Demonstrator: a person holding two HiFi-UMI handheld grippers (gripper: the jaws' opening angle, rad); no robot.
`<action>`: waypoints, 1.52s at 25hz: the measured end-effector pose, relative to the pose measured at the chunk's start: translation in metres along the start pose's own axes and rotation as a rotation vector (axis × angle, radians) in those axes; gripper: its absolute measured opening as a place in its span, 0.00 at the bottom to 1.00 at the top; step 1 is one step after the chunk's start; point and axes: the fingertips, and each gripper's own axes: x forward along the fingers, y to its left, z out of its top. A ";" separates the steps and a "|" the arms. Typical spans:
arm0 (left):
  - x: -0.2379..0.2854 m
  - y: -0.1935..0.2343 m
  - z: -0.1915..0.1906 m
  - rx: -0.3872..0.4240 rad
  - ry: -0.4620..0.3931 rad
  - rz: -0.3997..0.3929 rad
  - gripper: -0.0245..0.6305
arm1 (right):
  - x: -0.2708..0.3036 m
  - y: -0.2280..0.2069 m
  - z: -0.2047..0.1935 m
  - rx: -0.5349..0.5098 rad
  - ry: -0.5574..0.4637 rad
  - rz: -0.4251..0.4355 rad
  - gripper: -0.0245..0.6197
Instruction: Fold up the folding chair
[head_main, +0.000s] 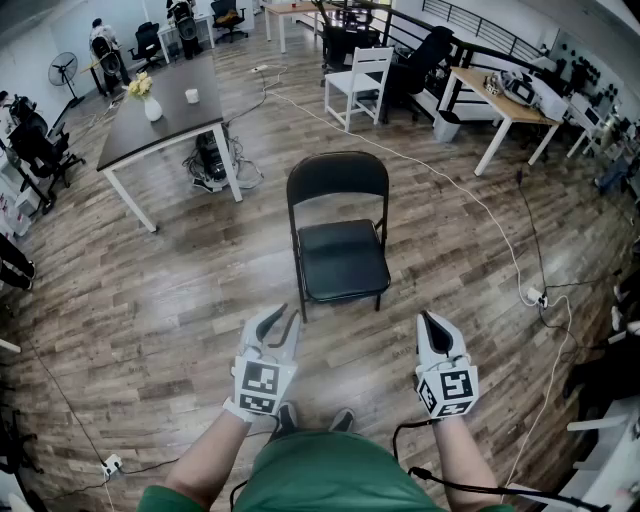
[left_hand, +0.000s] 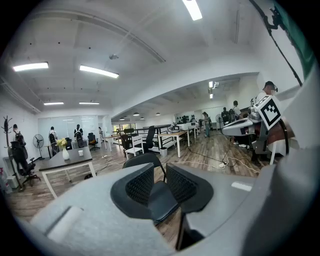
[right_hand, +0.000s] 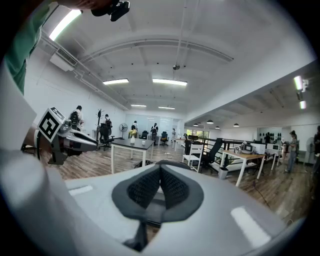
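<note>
A black folding chair stands unfolded on the wooden floor, its backrest on the far side from me. Both grippers hover level in front of its seat, a short way off and touching nothing. My left gripper is shut and empty, with only a thin slit between its pads. My right gripper is shut and empty, pads meeting at the tips. In the left gripper view the chair shows past the left gripper. In the right gripper view the chair peeks over the right gripper.
A dark table with a vase stands at the back left, a white chair and a wooden desk behind and to the right. A white cable runs across the floor to a power strip.
</note>
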 end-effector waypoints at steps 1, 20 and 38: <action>0.000 -0.003 0.001 0.001 0.001 0.003 0.17 | -0.002 -0.002 -0.001 -0.001 0.000 0.003 0.04; 0.017 -0.021 -0.020 0.006 0.081 0.097 0.17 | 0.010 -0.044 -0.061 0.197 0.063 0.086 0.04; 0.165 0.103 -0.061 -0.057 0.140 -0.006 0.17 | 0.171 -0.028 -0.079 0.218 0.219 0.045 0.04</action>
